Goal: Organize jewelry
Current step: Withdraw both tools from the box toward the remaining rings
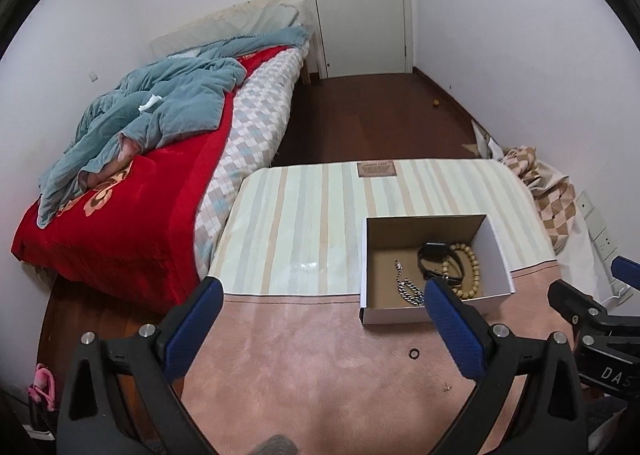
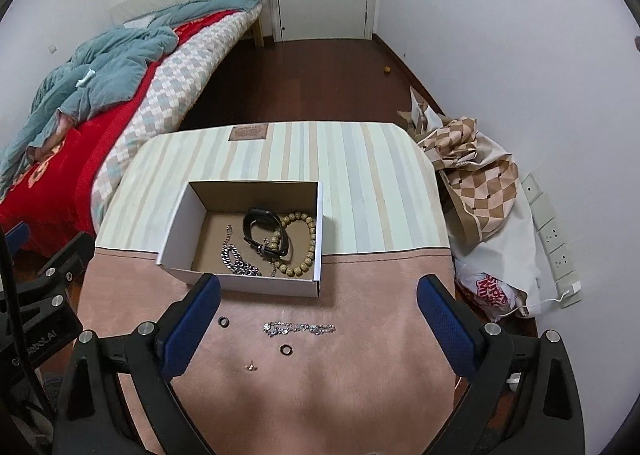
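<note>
A white cardboard box [image 2: 176, 225] [image 1: 500, 247] stands on the table. In it lie a black watch [image 2: 266, 231], a wooden bead bracelet [image 2: 304, 251] and a silver chain [image 2: 236, 257]. On the pink mat in front lie a silver bracelet [image 2: 300, 329], two dark rings [image 2: 223, 321] [image 2: 285, 349] and a small gold earring [image 2: 251, 366]. The left wrist view shows one ring [image 1: 414, 354] and the earring [image 1: 447, 387]. My right gripper [image 2: 318, 319] is open and empty above the loose pieces. My left gripper [image 1: 322, 325] is open and empty, left of the box.
The table [image 2: 360, 175] has a striped cloth at the back and a pink mat [image 2: 340, 395] in front. A bed with a red blanket [image 1: 132, 195] stands to the left. Bags and checked cloth [image 2: 480, 191] lie on the floor to the right.
</note>
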Demonstrator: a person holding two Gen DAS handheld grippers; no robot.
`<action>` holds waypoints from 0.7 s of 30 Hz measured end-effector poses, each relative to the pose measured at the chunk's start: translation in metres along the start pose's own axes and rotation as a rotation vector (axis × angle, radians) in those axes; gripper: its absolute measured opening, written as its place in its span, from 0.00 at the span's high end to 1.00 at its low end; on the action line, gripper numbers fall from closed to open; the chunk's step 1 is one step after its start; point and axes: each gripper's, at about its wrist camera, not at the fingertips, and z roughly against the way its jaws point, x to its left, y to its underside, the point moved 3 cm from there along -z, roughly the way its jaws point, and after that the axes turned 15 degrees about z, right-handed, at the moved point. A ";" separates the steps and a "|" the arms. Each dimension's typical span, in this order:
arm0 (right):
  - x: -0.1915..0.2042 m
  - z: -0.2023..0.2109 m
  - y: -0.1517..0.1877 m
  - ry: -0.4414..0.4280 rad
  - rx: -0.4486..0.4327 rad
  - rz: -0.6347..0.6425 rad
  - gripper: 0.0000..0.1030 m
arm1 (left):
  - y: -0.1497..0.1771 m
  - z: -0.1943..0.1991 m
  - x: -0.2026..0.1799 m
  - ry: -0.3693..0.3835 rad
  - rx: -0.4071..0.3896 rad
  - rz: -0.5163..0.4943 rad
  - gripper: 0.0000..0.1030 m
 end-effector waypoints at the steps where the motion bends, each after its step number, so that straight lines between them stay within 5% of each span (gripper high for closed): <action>1: 0.000 0.005 0.001 0.001 -0.006 0.000 0.03 | 0.000 0.005 0.001 0.005 -0.006 0.001 0.00; 11: -0.001 0.030 0.022 -0.047 -0.045 -0.037 0.03 | 0.021 0.019 0.015 -0.025 -0.026 0.042 0.00; 18: -0.003 -0.046 0.084 -0.134 0.081 -0.102 0.04 | 0.072 -0.037 0.020 -0.158 0.066 -0.006 0.00; 19: -0.002 -0.056 0.090 -0.150 0.089 -0.102 0.06 | 0.078 -0.044 0.022 -0.170 0.081 -0.005 0.00; 21: 0.008 -0.080 0.105 -0.181 0.107 -0.083 0.26 | 0.092 -0.061 0.026 -0.192 0.117 -0.003 0.00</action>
